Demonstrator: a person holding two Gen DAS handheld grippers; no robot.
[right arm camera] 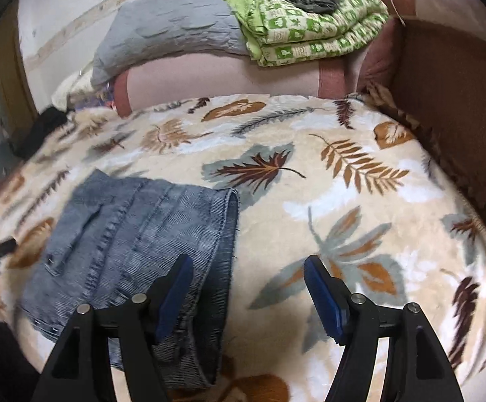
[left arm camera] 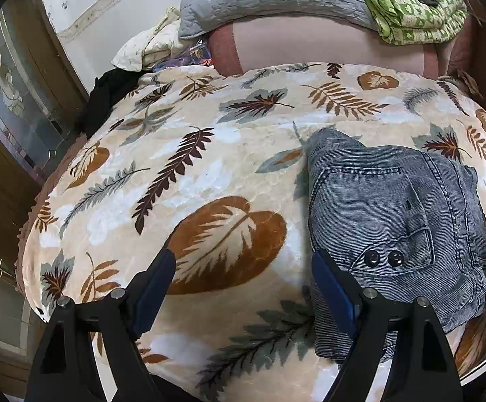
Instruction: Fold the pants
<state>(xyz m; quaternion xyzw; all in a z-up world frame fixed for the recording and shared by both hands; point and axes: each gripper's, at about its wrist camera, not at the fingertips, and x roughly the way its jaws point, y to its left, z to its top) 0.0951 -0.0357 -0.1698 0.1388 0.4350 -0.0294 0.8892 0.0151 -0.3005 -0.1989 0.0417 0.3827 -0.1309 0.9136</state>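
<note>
Blue-padded fingers (left arm camera: 333,288) of the left gripper (left arm camera: 243,278) stand wide apart with nothing between them, one pad just over the near left edge of the pants (left arm camera: 393,221); the right gripper (right arm camera: 248,279) hangs likewise spread and empty, its left pad above the hem end of the pants (right arm camera: 136,234). Neither set of jaws grips cloth.

The pants lie as a compact folded bundle on the leaf-patterned blanket (left arm camera: 189,154) covering the bed, toward its near edge and roughly midway across, between the two grippers. A back pocket with two dark snap buttons (left arm camera: 383,258) faces up, and the layered hems show at the right side in the right wrist view.

By the look of it this is ribbed denim-like cloth: soft, limp, moderately heavy for a garment, not slippery and not fragile. It should drape and sag when lifted, and the stacked layers may slide apart if only the top one is pinched. I would judge the firmest holds to be the thick stitched edges, waistband seam or doubled hems, taking all layers at two corners
</note>
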